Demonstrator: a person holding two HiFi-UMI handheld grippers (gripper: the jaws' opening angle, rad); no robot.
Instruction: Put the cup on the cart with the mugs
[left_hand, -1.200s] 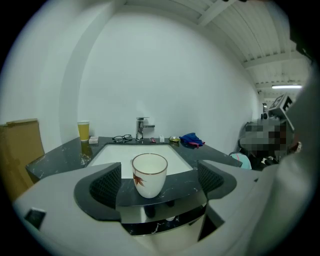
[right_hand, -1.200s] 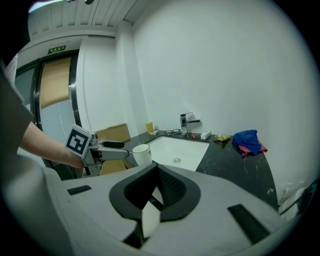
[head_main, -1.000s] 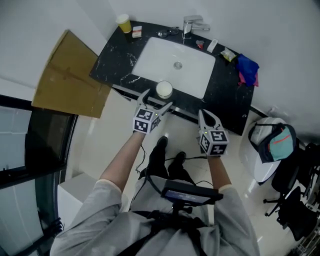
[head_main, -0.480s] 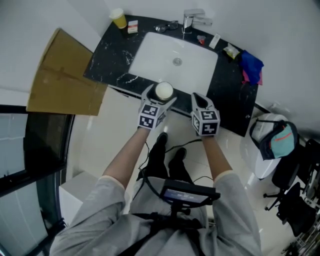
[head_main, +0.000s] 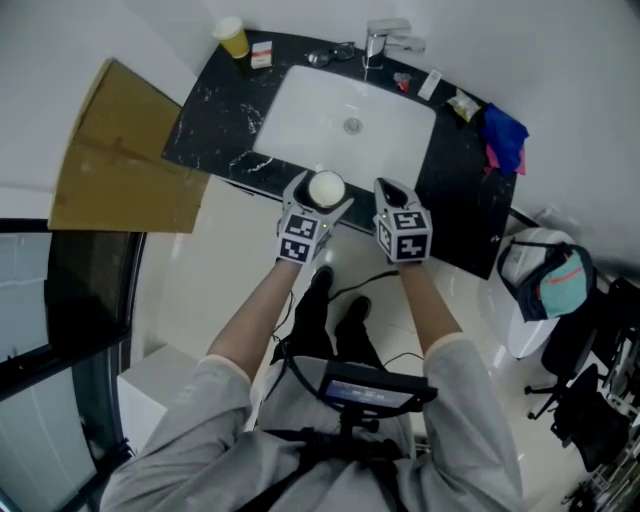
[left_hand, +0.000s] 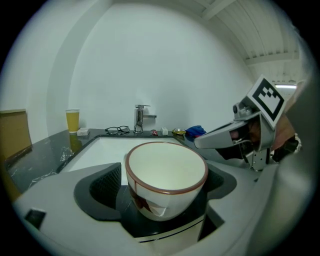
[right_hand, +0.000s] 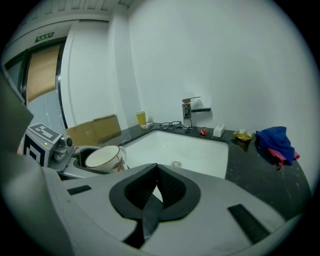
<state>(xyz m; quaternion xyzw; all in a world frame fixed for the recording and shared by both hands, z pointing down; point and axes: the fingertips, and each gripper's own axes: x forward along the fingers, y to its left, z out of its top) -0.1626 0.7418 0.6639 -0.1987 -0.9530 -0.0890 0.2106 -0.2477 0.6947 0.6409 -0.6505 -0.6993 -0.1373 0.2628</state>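
A white cup (head_main: 326, 187) with a brown rim and a reddish mark on its side sits upright between the jaws of my left gripper (head_main: 318, 198), which is shut on it. In the left gripper view the cup (left_hand: 166, 175) fills the middle between the dark pads (left_hand: 107, 185). It hangs over the front edge of the black counter (head_main: 215, 120). My right gripper (head_main: 390, 192) is close beside it on the right, shut with nothing in it. In the right gripper view the jaws (right_hand: 155, 192) meet, and the cup (right_hand: 103, 157) shows at the left.
A white sink (head_main: 300, 100) with a faucet (head_main: 385, 40) is set in the counter. On the counter stand a yellow cup (head_main: 232, 38), glasses (head_main: 330, 55) and a blue cloth (head_main: 505, 135). Cardboard (head_main: 120, 160) leans at the left. A bin (head_main: 545, 280) stands at the right.
The right gripper has moved up and left, close beside the left one. The left gripper has shifted slightly toward the counter with the cup still in it.
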